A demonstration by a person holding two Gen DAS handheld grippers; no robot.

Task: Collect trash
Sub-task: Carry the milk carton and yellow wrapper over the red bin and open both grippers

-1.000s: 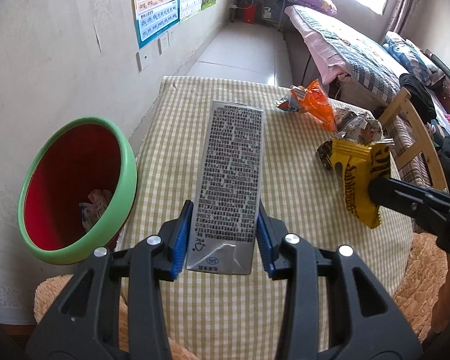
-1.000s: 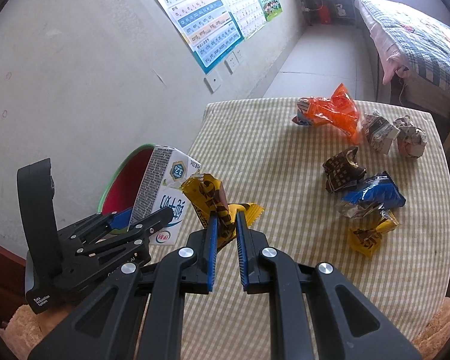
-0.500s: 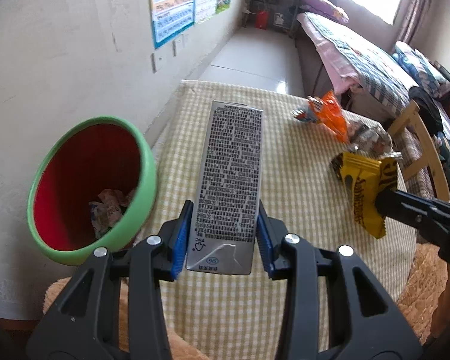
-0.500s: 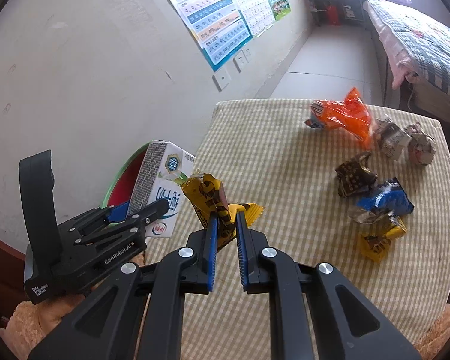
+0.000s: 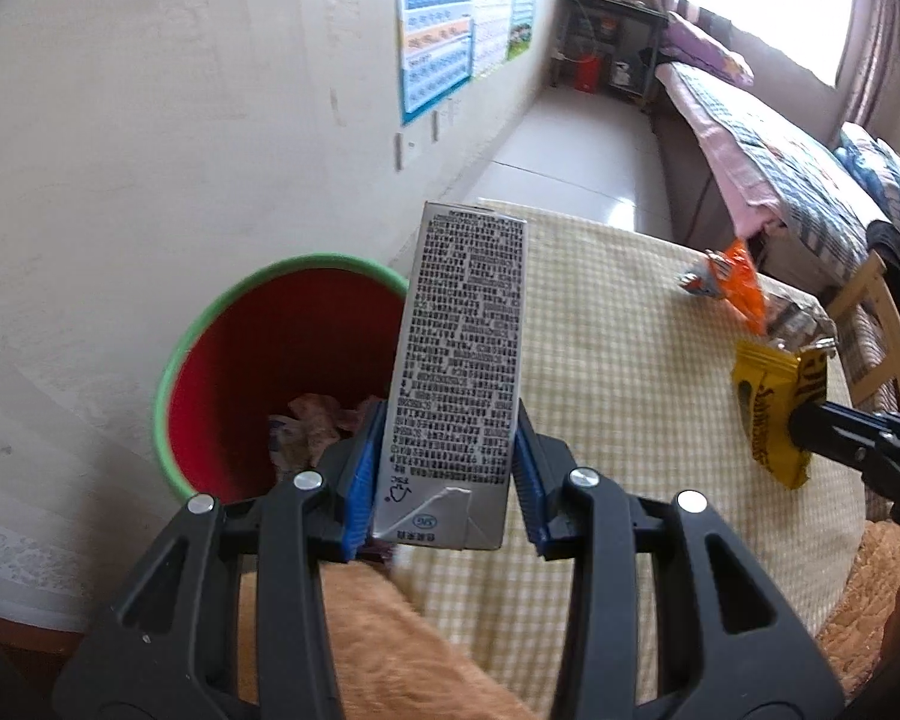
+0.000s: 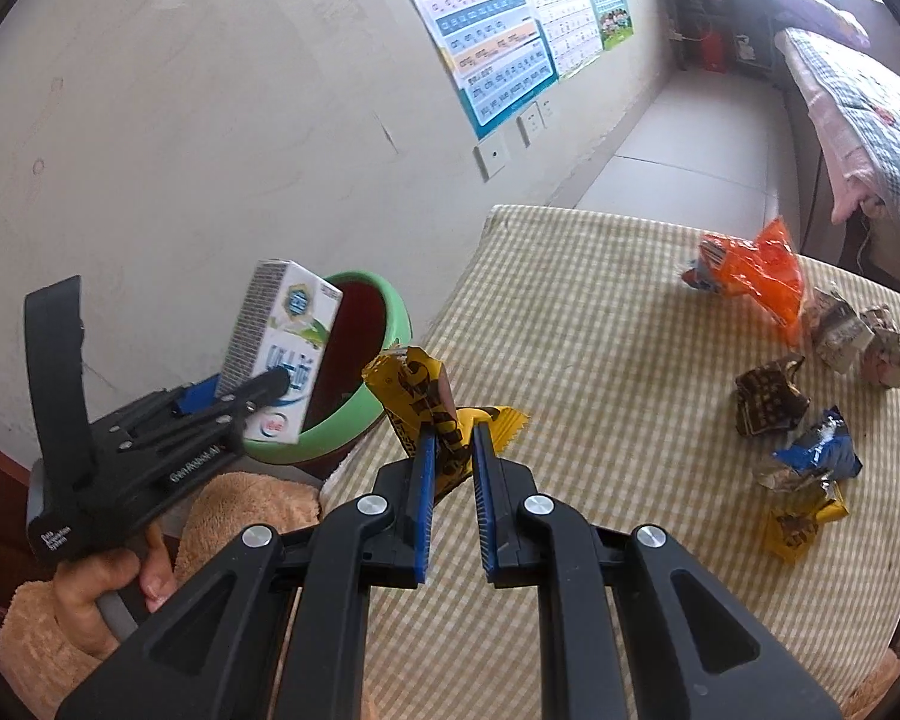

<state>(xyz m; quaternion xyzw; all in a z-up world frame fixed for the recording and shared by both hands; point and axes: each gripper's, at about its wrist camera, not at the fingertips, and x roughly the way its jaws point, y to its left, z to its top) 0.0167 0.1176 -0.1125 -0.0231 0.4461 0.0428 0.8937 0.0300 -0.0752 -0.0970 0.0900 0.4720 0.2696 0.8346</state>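
Beside our checked tablecloth (image 6: 600, 324) stands the red bin (image 5: 258, 360). Over its rim our left gripper (image 5: 444, 480) pinches the milk carton (image 5: 459, 372); our right gripper (image 6: 453, 468) clamps a yellow wrapper (image 6: 420, 402). More wrappers (image 6: 810, 456) lie rightward.

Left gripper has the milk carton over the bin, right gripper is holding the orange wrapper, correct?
Not quite. The right gripper is shut on the yellow wrapper, as the right wrist view shows; the orange wrapper lies on the table. The left gripper does hold the milk carton by the bin.
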